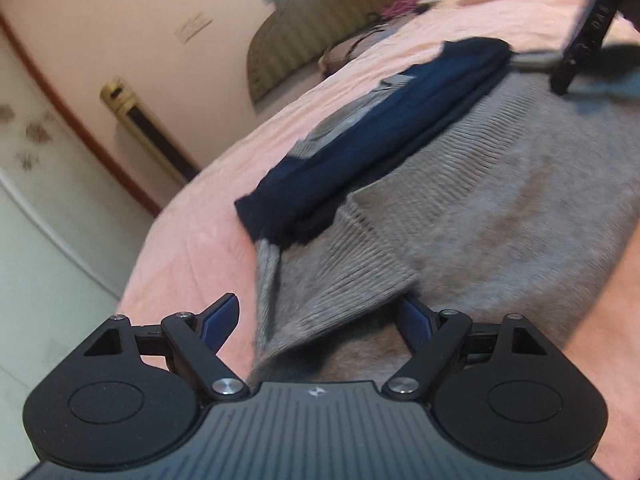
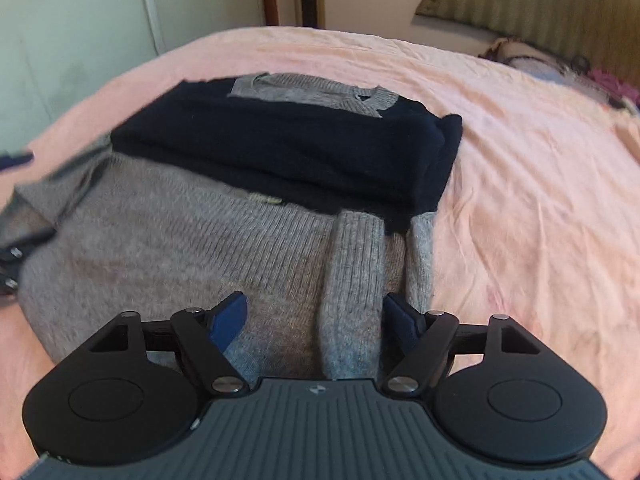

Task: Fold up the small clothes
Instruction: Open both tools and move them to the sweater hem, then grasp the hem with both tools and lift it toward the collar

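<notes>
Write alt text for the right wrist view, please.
A grey and navy sweater lies partly folded on a pink bedsheet, navy part folded over the grey. The open right claw hovers over a grey ribbed sleeve.

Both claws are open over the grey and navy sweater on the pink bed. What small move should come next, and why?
Probably close both claws on the near grey edge. The sweater lies partly folded, its navy part doubled on top. The left claw straddles a ribbed flap, the right claw a ribbed cuff; neither grips yet.
</notes>
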`<state>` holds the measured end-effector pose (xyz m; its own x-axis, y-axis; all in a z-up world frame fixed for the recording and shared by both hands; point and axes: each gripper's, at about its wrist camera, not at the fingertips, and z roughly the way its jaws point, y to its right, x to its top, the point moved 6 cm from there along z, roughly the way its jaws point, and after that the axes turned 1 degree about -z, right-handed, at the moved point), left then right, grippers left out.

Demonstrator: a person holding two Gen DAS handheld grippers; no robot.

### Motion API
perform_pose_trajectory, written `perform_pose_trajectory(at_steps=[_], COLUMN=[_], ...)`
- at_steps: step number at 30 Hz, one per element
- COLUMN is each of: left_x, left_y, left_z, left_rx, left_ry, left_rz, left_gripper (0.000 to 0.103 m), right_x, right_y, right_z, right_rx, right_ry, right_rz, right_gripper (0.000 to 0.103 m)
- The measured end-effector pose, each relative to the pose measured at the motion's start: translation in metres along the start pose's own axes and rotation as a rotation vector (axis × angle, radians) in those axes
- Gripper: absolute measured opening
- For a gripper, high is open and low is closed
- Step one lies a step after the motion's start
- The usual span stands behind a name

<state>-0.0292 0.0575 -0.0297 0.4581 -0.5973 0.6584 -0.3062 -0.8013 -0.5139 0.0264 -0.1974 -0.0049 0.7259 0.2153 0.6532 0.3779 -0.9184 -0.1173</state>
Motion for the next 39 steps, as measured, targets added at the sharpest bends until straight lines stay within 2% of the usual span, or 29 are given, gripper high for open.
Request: perform_pose_trajectory(at_steps=[2,3,5,6,9,11,15,19,21,22,24,25,26,31,36,37,39], left_x=[0.000,0.001,0.001,0.001,0.001,0.001,0.002,0.002,0.001,0.001,0.001,0.001,0.002,0.002,0.001,0.001,0.001], left_y=[-0.007,-0.008,-0.006,-0.004,-0.004,-0.006,-0.007,-0.008,-0.007,-0.007,-0.006,-0.007,-0.008,-0.014,-0.033,-0.035,-0.035], left_z=[0.004,0.005,0.005,0.005,0.004,0.005,0.008,0.009,0.007,0.006,0.005,0.006,0.007,0.008,0.018,0.021,0.023], left_rx=[0.000,0.004,0.008,0.012,0.011,0.006,-0.002,-0.008,-0.009,-0.011,-0.030,-0.028,-0.025,-0.060,-0.119,-0.109,-0.100], left_ry=[-0.020,-0.022,-0.021,-0.019,-0.019,-0.023,-0.019,-0.012,0.001,0.011,0.018,0.015,0.007,-0.005,-0.042,-0.046,-0.047], left_rz=[-0.050,-0.057,-0.054,-0.050,-0.058,-0.063,-0.059,-0.062,-0.051,-0.043,-0.036,-0.040,-0.043,-0.069,-0.212,-0.219,-0.210], left_gripper=[0.085,0.085,0.085,0.085,0.085,0.085,0.085,0.085,0.084,0.080,0.048,0.037,0.019,0.017,0.017,0.018,0.019], right_x=[0.002,0.003,0.002,0.000,0.000,0.004,0.012,0.016,0.016,0.016,0.014,0.013,0.011,0.005,0.016,0.018,0.022], right_y=[0.021,0.033,0.044,0.041,0.025,0.017,0.015,0.024,0.031,0.034,0.039,0.040,0.041,0.031,0.023,0.024,0.024], right_z=[-0.005,-0.008,-0.014,-0.014,-0.015,-0.017,-0.018,-0.022,-0.026,-0.028,-0.030,-0.030,-0.030,-0.029,-0.017,-0.011,0.000], right_rx=[0.022,0.024,0.048,0.072,0.064,0.055,0.044,0.016,0.009,0.009,-0.004,-0.014,-0.021,0.008,-0.024,-0.024,-0.025], right_ry=[0.025,0.045,0.072,0.069,0.055,0.061,0.063,0.073,0.081,0.084,0.083,0.078,0.072,0.054,0.063,0.053,0.027], right_rz=[0.146,0.224,0.309,0.307,0.237,0.201,0.173,0.156,0.156,0.159,0.147,0.129,0.110,0.025,-0.053,-0.051,-0.057], right_gripper=[0.045,0.041,0.044,0.044,0.045,0.056,0.060,0.076,0.077,0.077,0.077,0.077,0.077,0.075,0.071,0.070,0.057])
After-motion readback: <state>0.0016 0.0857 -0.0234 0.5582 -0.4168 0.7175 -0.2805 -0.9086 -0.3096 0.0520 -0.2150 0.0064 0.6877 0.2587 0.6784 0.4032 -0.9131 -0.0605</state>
